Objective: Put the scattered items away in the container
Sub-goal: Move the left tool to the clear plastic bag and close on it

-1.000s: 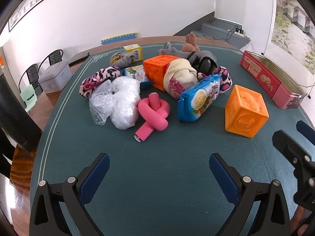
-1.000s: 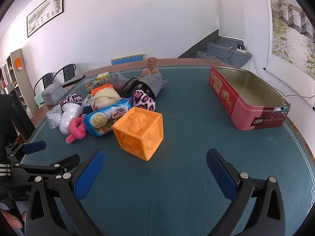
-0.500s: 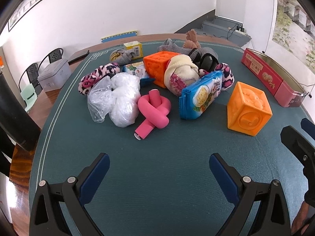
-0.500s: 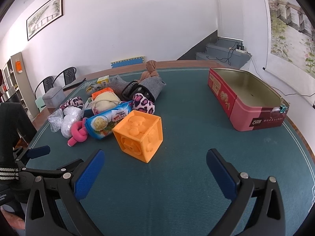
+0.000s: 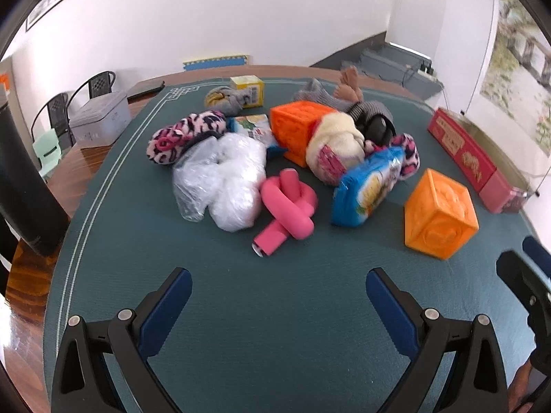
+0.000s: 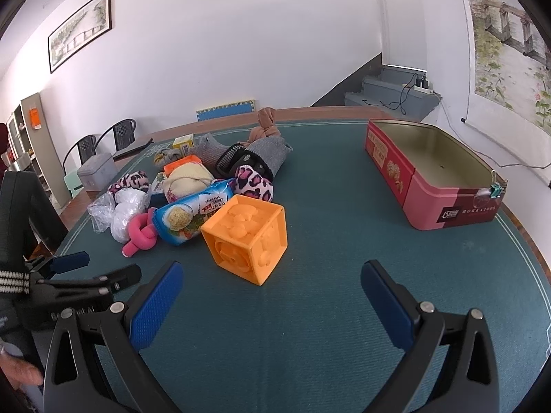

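A pile of items lies on the green table: an orange cube [image 5: 439, 215] [image 6: 248, 239] nearest, a blue snack packet [image 5: 368, 186] [image 6: 191, 215], a pink knotted foam tube [image 5: 287, 210] [image 6: 139, 235], a clear plastic bag [image 5: 224, 179], a second orange cube [image 5: 296, 129], leopard-print socks [image 5: 182, 136], grey socks [image 6: 268, 149]. The red open tin [image 6: 434, 168] [image 5: 468, 158] stands at the right, empty. My left gripper [image 5: 275, 296] is open and empty, short of the pink tube. My right gripper [image 6: 268, 289] is open and empty, just short of the orange cube.
A yellow box [image 5: 248, 91] sits at the far side of the pile. A grey tin [image 5: 100, 118] rests on the wooden rim at the left. Chairs [image 5: 79, 99] stand beyond. The left gripper's fingers show at the left in the right wrist view [image 6: 86, 282].
Both grippers have drawn slightly nearer to the pile. The right gripper has closed in on the orange cube. Both stay open and empty.
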